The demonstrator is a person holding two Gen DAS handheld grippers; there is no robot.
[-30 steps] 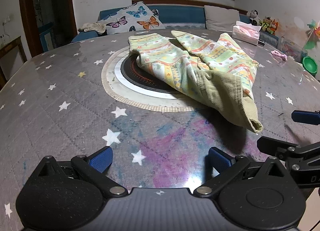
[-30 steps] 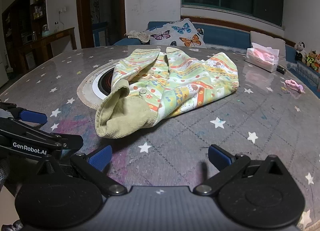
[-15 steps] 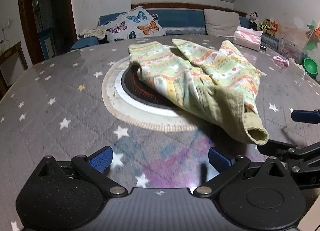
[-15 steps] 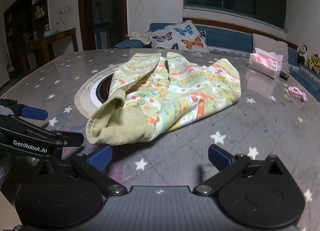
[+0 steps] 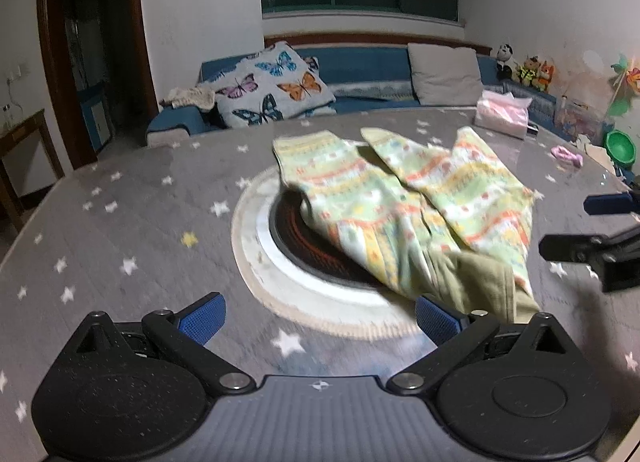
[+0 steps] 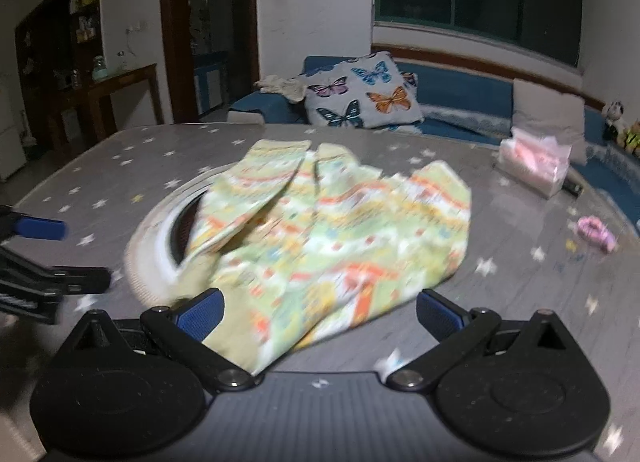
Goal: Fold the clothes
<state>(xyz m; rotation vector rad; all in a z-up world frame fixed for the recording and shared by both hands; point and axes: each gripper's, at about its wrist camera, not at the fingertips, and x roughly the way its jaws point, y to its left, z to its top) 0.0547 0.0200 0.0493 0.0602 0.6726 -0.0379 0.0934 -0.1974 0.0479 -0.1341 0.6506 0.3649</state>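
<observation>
A small pair of patterned green-and-yellow trousers (image 5: 404, 198) with an olive waistband (image 5: 484, 282) lies crumpled on the star-print table, partly over the round inset hob (image 5: 288, 246). My left gripper (image 5: 320, 316) stands open just short of the waistband, whose cloth reaches its right finger. In the right wrist view the trousers (image 6: 332, 238) fill the middle, and my right gripper (image 6: 318, 314) is open with the waistband end lying between its fingers. Each gripper shows at the edge of the other's view.
A pink tissue pack (image 5: 502, 116) and a pink hair tie (image 6: 596, 232) lie on the table's right side. A green bowl (image 5: 620, 148) sits at the far right. Behind the table stands a blue sofa with a butterfly cushion (image 5: 272, 90).
Both grippers have moved forward toward the trousers; the waistband now lies between the right gripper's fingers and touches the left gripper's right finger. The trousers have stayed where they were.
</observation>
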